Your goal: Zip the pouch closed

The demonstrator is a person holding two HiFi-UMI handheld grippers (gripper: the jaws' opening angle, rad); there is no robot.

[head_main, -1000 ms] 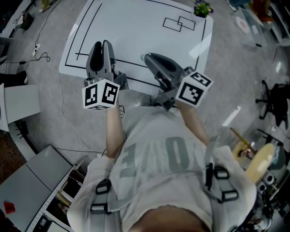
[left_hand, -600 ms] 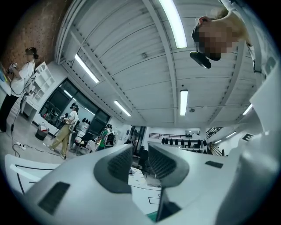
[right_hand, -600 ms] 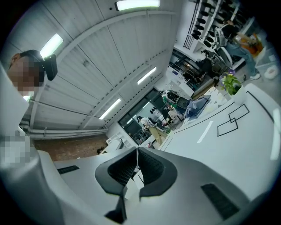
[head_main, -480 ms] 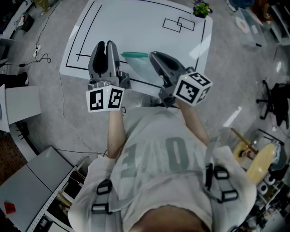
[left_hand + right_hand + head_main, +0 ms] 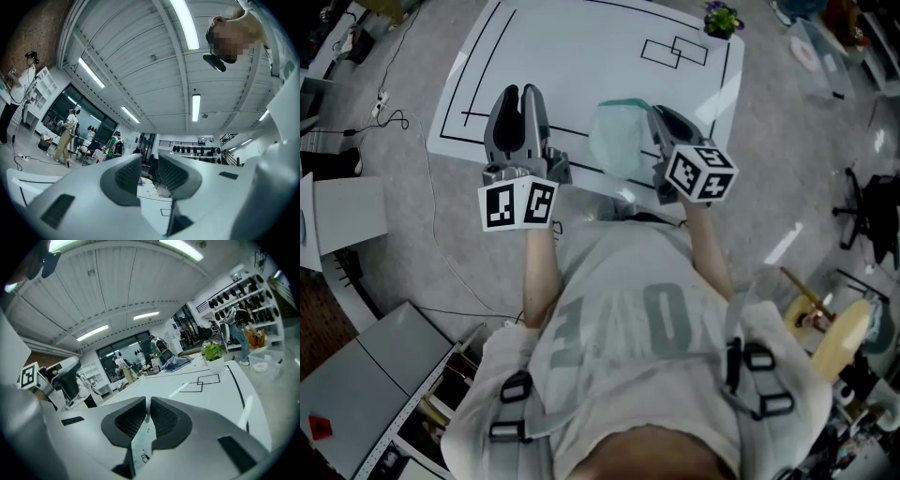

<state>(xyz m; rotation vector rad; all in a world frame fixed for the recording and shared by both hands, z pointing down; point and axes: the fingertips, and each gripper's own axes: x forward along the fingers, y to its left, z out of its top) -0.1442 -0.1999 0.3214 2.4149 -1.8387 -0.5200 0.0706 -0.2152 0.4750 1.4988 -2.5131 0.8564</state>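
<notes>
The pouch [image 5: 617, 141] hangs in the air over the near edge of the white table [image 5: 581, 47], between your two grippers and right against the right one. It is a soft, see-through plastic bag, pale and slightly crumpled, with a teal band along its top edge. Your right gripper [image 5: 656, 114] has its jaws pressed together on a thin flap of that clear plastic, which trails down between the ribbed dark pads [image 5: 161, 418] in the right gripper view. Your left gripper [image 5: 517, 94] is beside the pouch but apart from it, tilted upward. Its jaws stand partly apart with nothing between them. The table is smooth, flat and marked with thin black lines. A small potted plant [image 5: 721, 17] sits at its far corner.
</notes>
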